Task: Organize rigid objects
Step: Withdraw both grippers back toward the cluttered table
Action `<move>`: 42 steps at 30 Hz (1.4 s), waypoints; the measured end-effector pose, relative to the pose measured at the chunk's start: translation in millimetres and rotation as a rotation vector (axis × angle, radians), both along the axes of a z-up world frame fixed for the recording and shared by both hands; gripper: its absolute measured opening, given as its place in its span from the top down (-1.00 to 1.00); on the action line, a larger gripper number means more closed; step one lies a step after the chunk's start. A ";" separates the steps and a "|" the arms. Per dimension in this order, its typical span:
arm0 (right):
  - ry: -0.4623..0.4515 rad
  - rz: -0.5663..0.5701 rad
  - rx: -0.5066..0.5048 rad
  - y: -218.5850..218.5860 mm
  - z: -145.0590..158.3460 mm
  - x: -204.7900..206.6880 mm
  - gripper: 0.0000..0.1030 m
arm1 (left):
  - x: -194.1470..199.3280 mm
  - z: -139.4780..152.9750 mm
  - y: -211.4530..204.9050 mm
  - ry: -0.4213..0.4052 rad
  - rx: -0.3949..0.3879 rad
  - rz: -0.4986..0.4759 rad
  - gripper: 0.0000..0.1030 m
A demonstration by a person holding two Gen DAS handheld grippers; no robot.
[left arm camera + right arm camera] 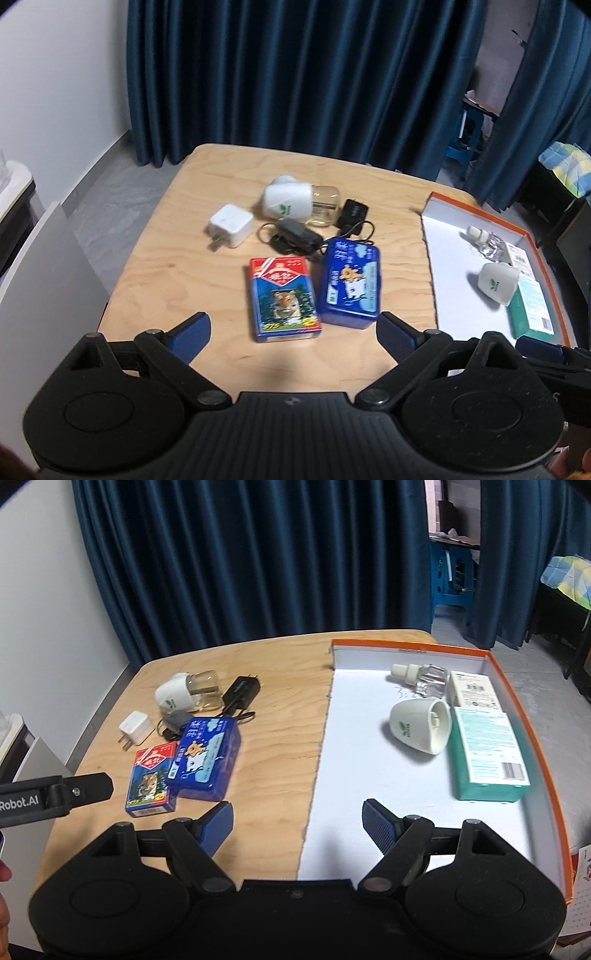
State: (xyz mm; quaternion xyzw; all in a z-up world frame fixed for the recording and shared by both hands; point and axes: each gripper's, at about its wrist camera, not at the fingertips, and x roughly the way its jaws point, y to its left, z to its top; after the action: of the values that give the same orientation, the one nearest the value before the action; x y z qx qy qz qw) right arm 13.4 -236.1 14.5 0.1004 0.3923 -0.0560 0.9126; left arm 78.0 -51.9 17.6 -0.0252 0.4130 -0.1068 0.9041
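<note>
On the wooden table (177, 258) lie a card deck with a tiger picture (283, 298), a blue tin (351, 282), a white charger cube (231, 225), a black adapter with its cable (352, 214) and a white plug-in device with a clear bottle (295, 201). My left gripper (293, 330) is open and empty, just short of the card deck. My right gripper (297, 819) is open and empty over the near left edge of the orange-rimmed box lid (524, 709). The lid holds a small clear bottle (417, 674), a white plug-in device (419, 725), a teal box (487, 753) and a white box (472, 690).
Dark blue curtains (295, 81) hang behind the table. A white wall and a white cabinet (40, 277) stand to the left. The left gripper's arm (55, 795) shows at the left edge of the right wrist view. A doorway opens at the back right.
</note>
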 end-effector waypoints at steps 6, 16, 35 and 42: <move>0.011 0.017 -0.001 4.9 -5.0 4.0 -0.77 | 5.5 -8.5 4.9 0.017 -0.004 0.013 -0.92; 0.019 0.009 0.012 -2.9 -13.9 8.3 -0.77 | 25.5 -19.2 12.0 0.042 -0.023 0.072 -0.92; 0.028 -0.003 0.035 -22.8 -27.1 28.4 -0.77 | 82.9 -50.0 -2.0 0.112 -0.055 0.113 -0.91; 0.018 0.011 0.036 -20.2 -24.9 30.8 -0.77 | 75.2 -59.7 3.8 0.115 -0.095 0.081 -0.92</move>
State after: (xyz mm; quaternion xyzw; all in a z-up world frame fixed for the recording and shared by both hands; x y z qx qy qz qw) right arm 44.2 -256.3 -10.4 0.1139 0.4021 -0.0449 0.9074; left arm 153.3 -48.1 -42.0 -0.0911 0.4572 -0.0879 0.8803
